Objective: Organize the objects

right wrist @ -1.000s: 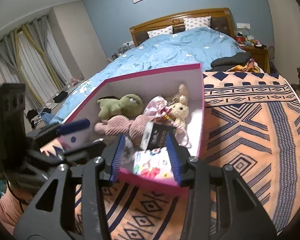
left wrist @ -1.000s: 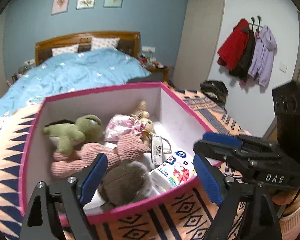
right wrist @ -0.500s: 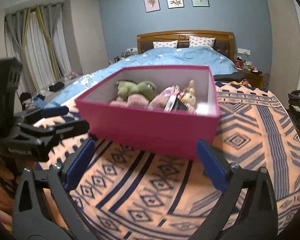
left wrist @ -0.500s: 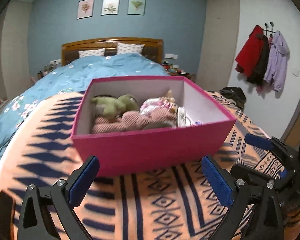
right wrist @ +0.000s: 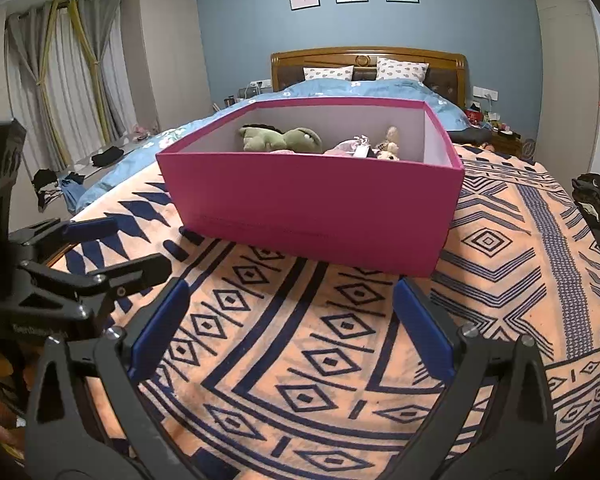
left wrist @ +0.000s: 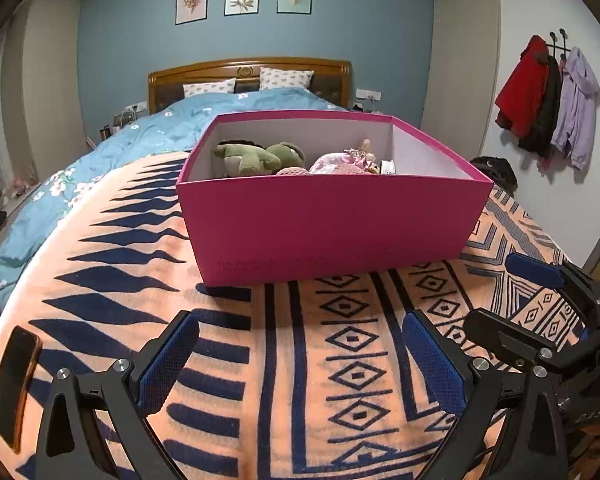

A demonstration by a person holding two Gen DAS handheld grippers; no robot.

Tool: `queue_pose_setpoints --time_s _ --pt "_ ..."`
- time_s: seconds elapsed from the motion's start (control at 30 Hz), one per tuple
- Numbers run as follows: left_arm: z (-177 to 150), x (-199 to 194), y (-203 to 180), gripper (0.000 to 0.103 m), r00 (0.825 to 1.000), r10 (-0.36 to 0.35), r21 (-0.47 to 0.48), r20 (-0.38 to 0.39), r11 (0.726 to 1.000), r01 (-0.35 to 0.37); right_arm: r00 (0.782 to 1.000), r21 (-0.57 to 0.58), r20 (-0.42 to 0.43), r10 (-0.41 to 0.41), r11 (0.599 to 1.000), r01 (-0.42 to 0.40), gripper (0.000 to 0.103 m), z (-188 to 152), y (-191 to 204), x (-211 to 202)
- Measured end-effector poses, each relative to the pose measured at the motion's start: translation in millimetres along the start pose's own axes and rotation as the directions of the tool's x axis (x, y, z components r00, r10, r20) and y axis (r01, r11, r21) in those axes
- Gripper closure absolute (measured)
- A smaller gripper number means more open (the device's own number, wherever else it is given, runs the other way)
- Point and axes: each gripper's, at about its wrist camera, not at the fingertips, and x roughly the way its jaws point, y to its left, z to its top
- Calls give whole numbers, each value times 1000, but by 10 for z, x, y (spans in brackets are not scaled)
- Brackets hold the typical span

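- Pink box (left wrist: pixel 332 228) sat on the patterned orange blanket (left wrist: pixel 300 380), open at the top, its near wall facing both cameras.
- Inside, above the near rim, a green plush (left wrist: pixel 260 156) lay toward the left; pink plush (left wrist: pixel 340 164) and a small tan toy (right wrist: pixel 390 146) lay toward the right. What lay lower in the box was hidden by the wall.
- Left gripper (left wrist: pixel 300 360) hung over the blanket short of the box, jaws spread wide with only blanket between them and nothing held. Its jaws had just been opening.
- Right gripper (right wrist: pixel 288 324) hung likewise short of the box's near wall, jaws spread wide and empty; these too had just been opening.
- Each gripper showed at the edge of the other's view, side by side and apart.
- Bare blanket lay between the fingertips and the box's lower edge, and ran on to both sides of the box.
- A dark phone (left wrist: pixel 14 384) lay on the blanket near its left edge, well apart from the box.
- Beyond the box lay a blue duvet (left wrist: pixel 160 136) and a wooden headboard (left wrist: pixel 248 74).
- Coats (left wrist: pixel 548 100) hung on the right wall; curtains (right wrist: pixel 64 76) hung at the left.
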Motion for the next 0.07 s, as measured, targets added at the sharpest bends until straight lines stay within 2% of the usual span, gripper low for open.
queue_pose_setpoints --time_s 0.07 --pt "-7 12 -10 0 1000 6 7 -6 1000 -6 1000 7 -1 6 1000 -6 1 -15 -8 4"
